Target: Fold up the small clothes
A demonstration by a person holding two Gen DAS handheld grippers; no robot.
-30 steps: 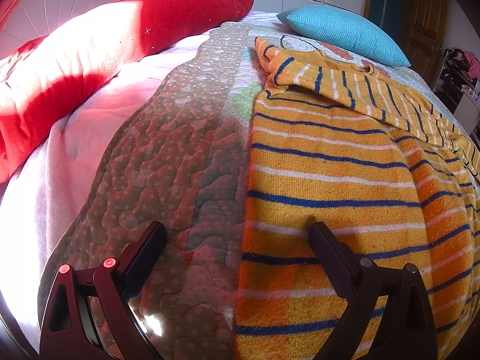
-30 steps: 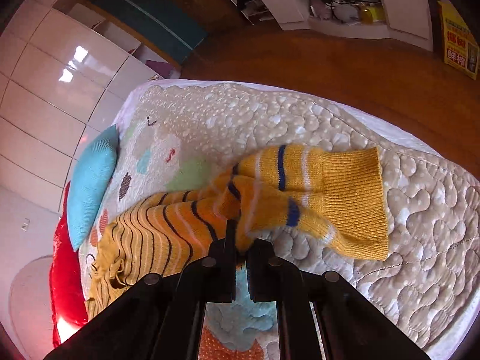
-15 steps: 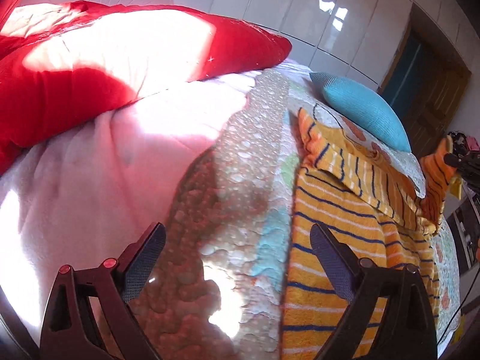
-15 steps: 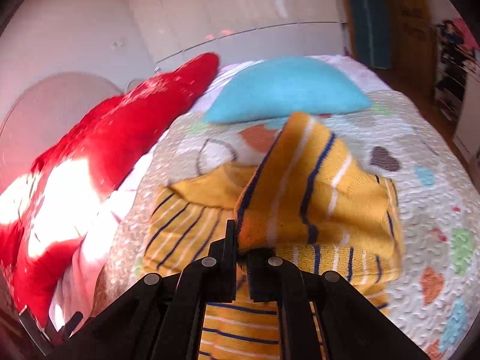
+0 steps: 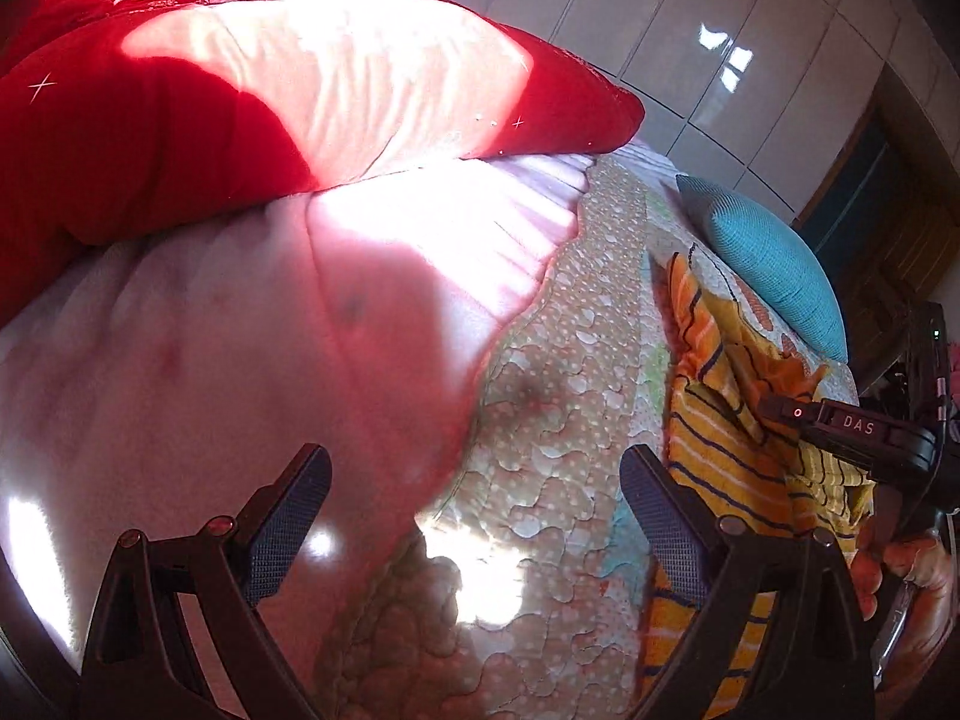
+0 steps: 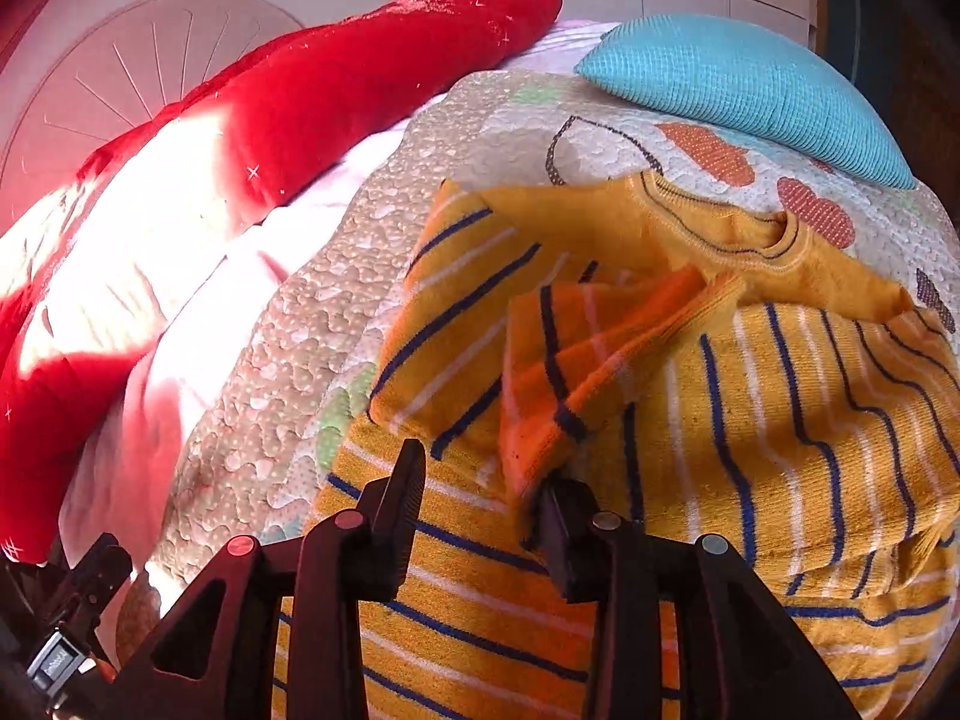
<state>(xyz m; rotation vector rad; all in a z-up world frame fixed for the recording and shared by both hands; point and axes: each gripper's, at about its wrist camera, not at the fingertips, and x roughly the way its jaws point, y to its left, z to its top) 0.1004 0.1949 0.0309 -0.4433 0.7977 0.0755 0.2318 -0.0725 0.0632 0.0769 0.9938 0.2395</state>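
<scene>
A yellow sweater (image 6: pixel 750 420) with blue and white stripes lies flat on the quilted bedspread (image 6: pixel 288 348). One sleeve (image 6: pixel 576 354) is folded across its chest. My right gripper (image 6: pixel 480 510) is just above the sweater and its jaws are opening. The sleeve's cuff still leans on the right-hand finger (image 6: pixel 561 534), and the pads no longer press on it. My left gripper (image 5: pixel 474 510) is open and empty over the bedspread (image 5: pixel 558 450), left of the sweater (image 5: pixel 714 462). The right gripper (image 5: pixel 774 408) also shows at the right edge of the left wrist view, held by a hand (image 5: pixel 900 564).
A red duvet (image 6: pixel 336 90) and a pink blanket (image 5: pixel 240 360) fill the left side of the bed. A teal cushion (image 6: pixel 744 84) lies beyond the sweater's collar. Glossy wardrobe doors (image 5: pixel 750 30) and a round headboard (image 6: pixel 138 60) stand behind.
The right gripper swung the sleeve across the sweater's body, then parted its jaws. The left gripper moved left off the sweater, over the bedspread and pink blanket.
</scene>
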